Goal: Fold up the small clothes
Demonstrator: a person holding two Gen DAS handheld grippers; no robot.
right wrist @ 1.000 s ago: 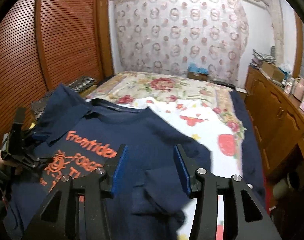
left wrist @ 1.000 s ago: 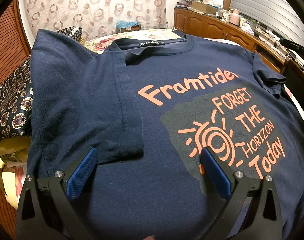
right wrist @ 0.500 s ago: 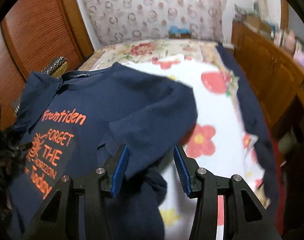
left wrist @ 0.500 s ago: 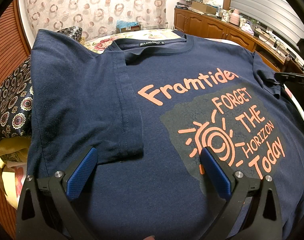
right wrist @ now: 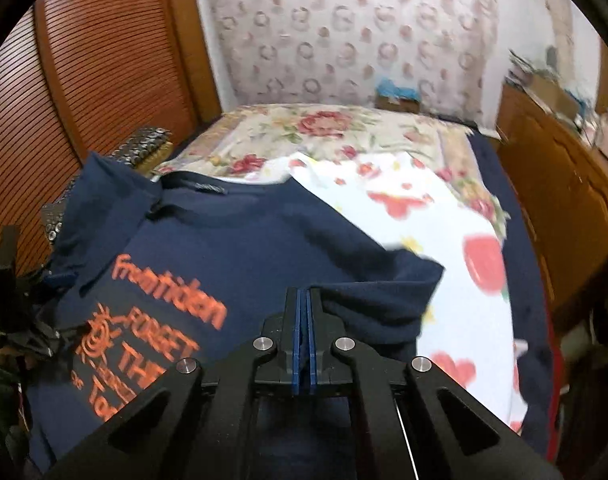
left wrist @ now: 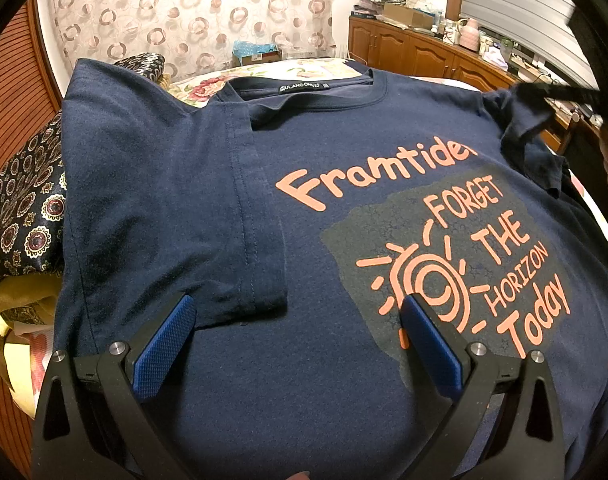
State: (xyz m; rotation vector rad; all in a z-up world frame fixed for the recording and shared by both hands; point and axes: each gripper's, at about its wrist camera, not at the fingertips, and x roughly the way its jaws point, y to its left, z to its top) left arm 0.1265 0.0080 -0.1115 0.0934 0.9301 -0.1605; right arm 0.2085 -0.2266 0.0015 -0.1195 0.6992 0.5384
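The right gripper [right wrist: 302,300] has just clamped its blue fingers [right wrist: 297,328] together, and the left wrist view shows them pinching the sleeve [left wrist: 519,120] of the navy T-shirt [left wrist: 343,208]. The left gripper [left wrist: 300,336] hangs over the shirt's front with fingers [left wrist: 166,344] spread wide, gripping nothing. The shirt lies spread on the flowered bed [right wrist: 423,208], its other sleeve folded inward.

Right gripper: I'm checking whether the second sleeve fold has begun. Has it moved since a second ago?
Yes. The right gripper has swung left toward the shirt's print, away from the wooden cabinet, its jaws just closing at the sleeve.
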